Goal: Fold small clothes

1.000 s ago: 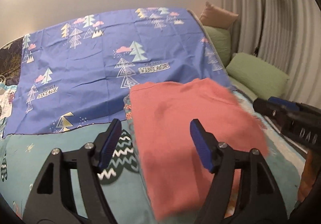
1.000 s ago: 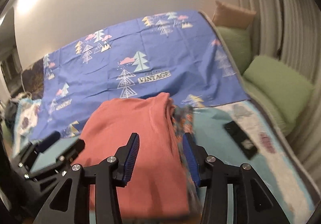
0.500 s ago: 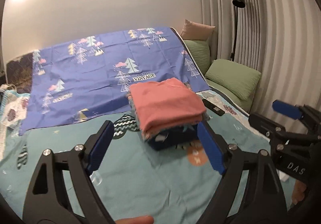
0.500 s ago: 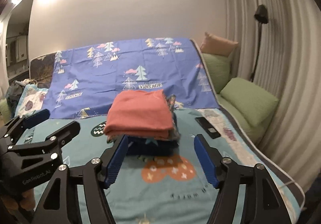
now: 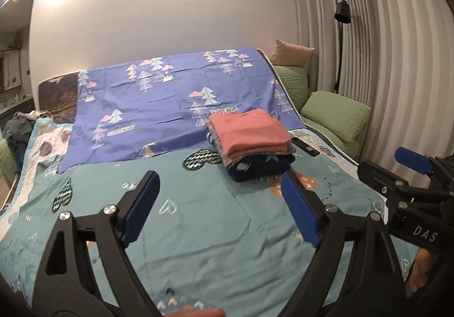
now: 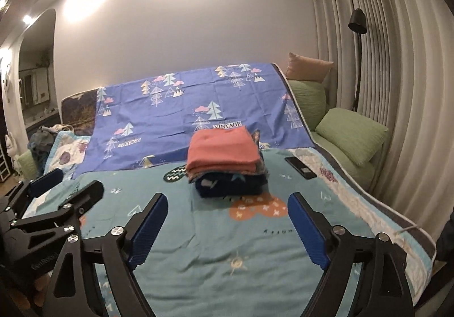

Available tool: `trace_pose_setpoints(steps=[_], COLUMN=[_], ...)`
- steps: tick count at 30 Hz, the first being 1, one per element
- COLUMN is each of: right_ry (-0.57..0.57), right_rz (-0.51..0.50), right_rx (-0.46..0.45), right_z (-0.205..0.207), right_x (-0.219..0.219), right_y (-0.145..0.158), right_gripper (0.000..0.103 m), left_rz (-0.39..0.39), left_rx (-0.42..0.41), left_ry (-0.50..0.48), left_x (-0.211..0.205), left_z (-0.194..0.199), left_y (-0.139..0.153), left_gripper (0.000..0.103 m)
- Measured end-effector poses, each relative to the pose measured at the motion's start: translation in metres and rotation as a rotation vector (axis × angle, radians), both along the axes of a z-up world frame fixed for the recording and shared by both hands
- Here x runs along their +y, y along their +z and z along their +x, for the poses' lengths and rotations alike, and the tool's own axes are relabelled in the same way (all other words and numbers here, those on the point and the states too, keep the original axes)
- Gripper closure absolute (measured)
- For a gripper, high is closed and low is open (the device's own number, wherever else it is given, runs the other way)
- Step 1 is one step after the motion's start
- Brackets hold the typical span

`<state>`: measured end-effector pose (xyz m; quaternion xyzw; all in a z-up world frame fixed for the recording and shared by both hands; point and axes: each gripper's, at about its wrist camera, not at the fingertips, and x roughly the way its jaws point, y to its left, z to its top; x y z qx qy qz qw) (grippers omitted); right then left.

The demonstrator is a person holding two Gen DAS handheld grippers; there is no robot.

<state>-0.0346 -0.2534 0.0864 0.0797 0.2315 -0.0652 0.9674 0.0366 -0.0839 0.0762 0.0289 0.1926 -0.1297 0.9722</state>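
A stack of folded clothes [image 5: 249,144] lies on the teal bedspread [image 5: 212,237], with a coral garment [image 6: 224,149] on top and a dark navy one [image 6: 229,186] at the bottom. My left gripper [image 5: 218,183] hovers well short of the stack. Its jaws are opening wide and hold nothing. My right gripper [image 6: 228,203] is likewise back from the stack, jaws opening, with only bedspread showing between the blue pads [image 6: 149,229]. Each gripper shows at the edge of the other's view: the right gripper [image 5: 408,172] and the left gripper [image 6: 56,195].
A blue tree-print sheet [image 5: 170,101] covers the far half of the bed. A black phone [image 6: 300,168] lies right of the stack. Green pillows [image 6: 351,132], a floor lamp [image 6: 358,21] and curtains line the right side. A heap of clothes [image 5: 17,129] sits far left.
Both grippers have drawn back from the stack, which now looks smaller and farther away. Both pairs of jaws have spread wider, the right one most. The coral garment stays on top.
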Motion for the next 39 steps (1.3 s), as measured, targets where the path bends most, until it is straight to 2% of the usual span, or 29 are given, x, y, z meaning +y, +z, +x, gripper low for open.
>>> trace_pose_setpoints(steps=[8, 18, 39], right_ry=[-0.017, -0.039, -0.065], right_rz=[0.010, -0.009, -0.010], right_rx=[0.001, 0.007, 0.030], right_z=[-0.024, -0.031, -0.028], right_x=[0.014, 0.024, 0.026], right_y=[-0.004, -0.006, -0.014], right_gripper=[0.004, 0.003, 0.003], left_rz=[-0.003, -0.009, 0.005], left_rx=[-0.022, -0.022, 0.015], left_ry=[0.056, 0.048, 0.031], left_x=[0.023, 0.028, 0.022], left_z=[-0.026, -0.038, -0.034], left_y=[-0.008, -0.013, -0.023], left_gripper=[0.013, 0.012, 0.012])
